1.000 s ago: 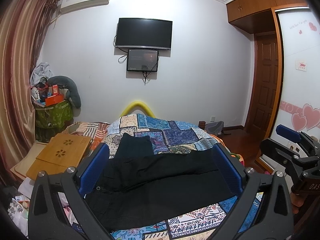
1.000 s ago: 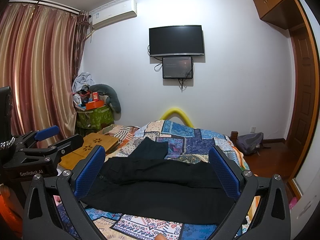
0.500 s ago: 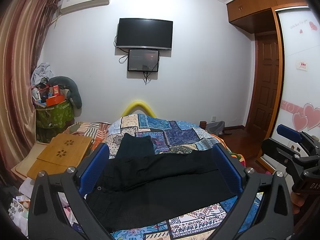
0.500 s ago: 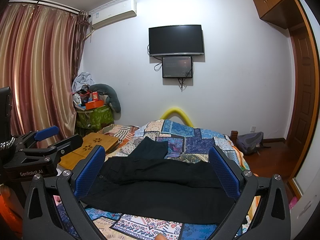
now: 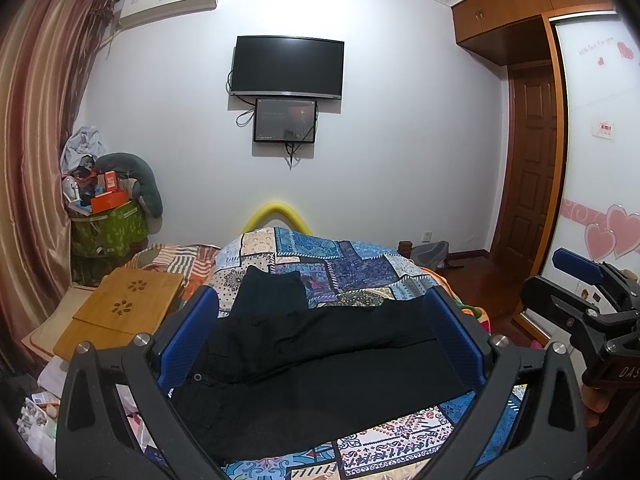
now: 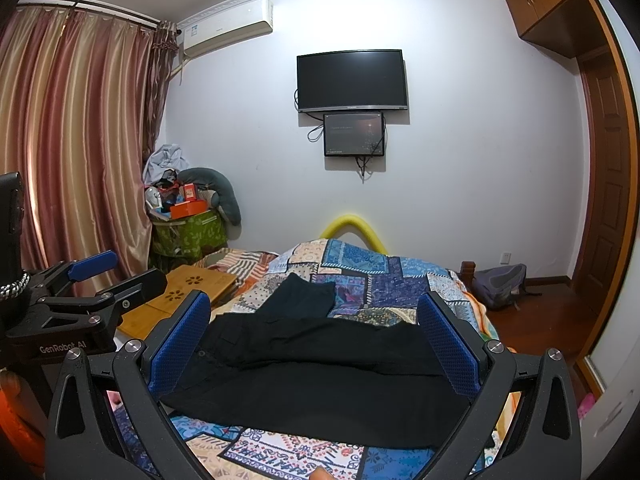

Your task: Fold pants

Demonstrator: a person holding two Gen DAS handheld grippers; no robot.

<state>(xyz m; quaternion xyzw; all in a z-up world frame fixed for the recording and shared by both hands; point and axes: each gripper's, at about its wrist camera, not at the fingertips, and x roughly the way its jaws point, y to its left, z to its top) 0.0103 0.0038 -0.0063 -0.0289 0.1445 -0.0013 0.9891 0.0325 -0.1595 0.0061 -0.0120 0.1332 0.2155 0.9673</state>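
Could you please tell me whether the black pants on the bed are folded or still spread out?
Spread out: the black pants lie full length across the patchwork bedspread, both legs showing, one overlapping the other.

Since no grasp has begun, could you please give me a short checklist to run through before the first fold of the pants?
1. Left gripper jaws wide open, nothing held: ok.
2. Right gripper jaws wide open, nothing held: ok.
3. Black pants spread across the patchwork bedspread, within view of both cameras: ok.
4. Pants lying flat: not ok, one layer overlaps the other with creases.
5. A second dark garment lies just behind the pants; touching or apart: cannot tell.
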